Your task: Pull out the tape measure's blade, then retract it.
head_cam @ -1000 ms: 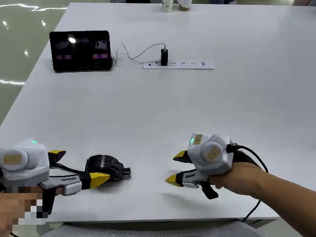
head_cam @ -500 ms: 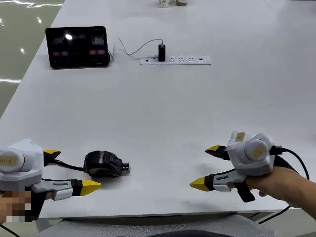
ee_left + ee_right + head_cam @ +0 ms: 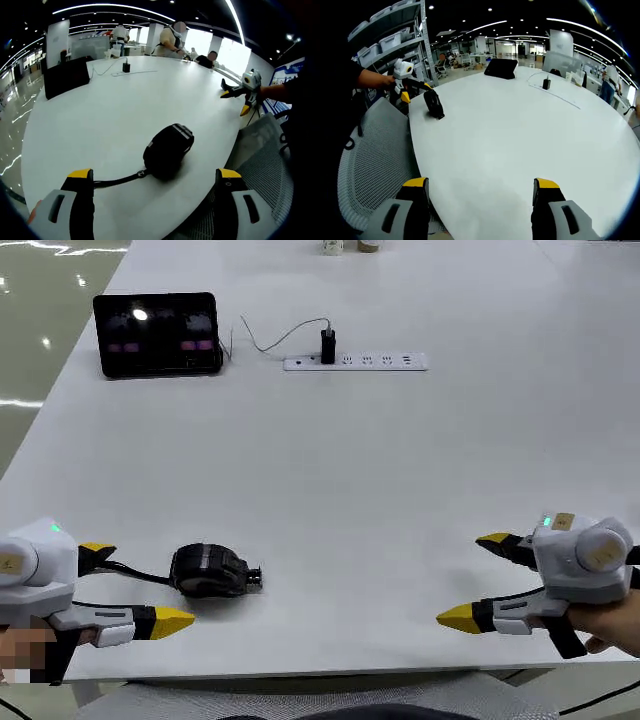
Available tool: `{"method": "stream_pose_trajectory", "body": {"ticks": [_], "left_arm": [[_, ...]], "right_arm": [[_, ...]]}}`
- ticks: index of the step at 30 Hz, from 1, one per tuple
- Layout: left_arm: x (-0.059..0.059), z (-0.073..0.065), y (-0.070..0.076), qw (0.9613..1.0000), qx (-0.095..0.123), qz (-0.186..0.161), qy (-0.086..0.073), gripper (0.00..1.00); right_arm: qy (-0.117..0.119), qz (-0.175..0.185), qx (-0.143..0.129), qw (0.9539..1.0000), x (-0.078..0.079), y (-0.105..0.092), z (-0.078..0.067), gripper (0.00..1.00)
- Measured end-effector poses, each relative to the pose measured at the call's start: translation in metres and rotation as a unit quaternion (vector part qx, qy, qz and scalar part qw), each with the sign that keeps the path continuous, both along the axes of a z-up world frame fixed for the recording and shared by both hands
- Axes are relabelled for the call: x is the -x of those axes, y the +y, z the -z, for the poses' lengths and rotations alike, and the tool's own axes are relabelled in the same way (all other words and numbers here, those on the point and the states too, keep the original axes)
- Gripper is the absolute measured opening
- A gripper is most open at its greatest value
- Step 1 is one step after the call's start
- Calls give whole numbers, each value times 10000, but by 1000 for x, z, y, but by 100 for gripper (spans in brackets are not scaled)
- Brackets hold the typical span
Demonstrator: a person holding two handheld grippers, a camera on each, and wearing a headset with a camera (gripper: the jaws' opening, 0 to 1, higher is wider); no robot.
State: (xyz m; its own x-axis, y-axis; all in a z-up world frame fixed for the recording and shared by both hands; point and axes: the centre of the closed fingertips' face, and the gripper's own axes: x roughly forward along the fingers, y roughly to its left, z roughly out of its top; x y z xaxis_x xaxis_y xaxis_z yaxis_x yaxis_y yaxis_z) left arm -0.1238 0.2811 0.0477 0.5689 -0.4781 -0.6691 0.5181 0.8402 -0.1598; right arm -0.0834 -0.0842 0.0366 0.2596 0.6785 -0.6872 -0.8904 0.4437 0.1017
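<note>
two tools (image 3: 140, 583) (image 3: 470, 578) agape, one tape measure (image 3: 208, 571)

Tape measure (image 3: 168, 150) lies between the left gripper's (image 3: 152, 181) spread jaws.

The wide white counter (image 3: 400, 470) carries few things. A white power strip (image 3: 355, 362) lies flat toward the far side, with a black charger (image 3: 327, 346) plugged in near its left end. From the charger a thin cable (image 3: 275, 340) curves left toward a dark tablet (image 3: 157, 334), propped up well left of the strip. Much nearer than the strip and to its left, by the near edge, a black tape measure (image 3: 208, 571) lies on its side, its black cord (image 3: 130, 570) trailing left.
</note>
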Motion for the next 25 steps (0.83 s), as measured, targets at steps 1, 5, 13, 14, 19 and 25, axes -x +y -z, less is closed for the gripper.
{"method": "stream_pose_trajectory", "body": {"ticks": [1,5,13,14,19,25], "left_arm": [[0,0,1,10000,-11,1,6,98],[0,-1,4,10000,-56,12,-44,99],[6,-3,5,9999,-7,118,83,96],[5,-3,6,9999,-37,102,65,99],[5,-3,9,9999,-35,90,78,99],[3,-3,13,9999,-82,100,69,99]], "right_arm": [[-1,-3,44,10000,1,-3,0,88],[1,43,117,9999,3,-17,1,92],[44,303,-104,9995,-3,-31,-8,99],[32,305,-99,9995,-4,-32,-7,99],[20,279,26,9996,-3,-38,-3,99],[48,275,29,9996,-1,-39,-1,99]]}}
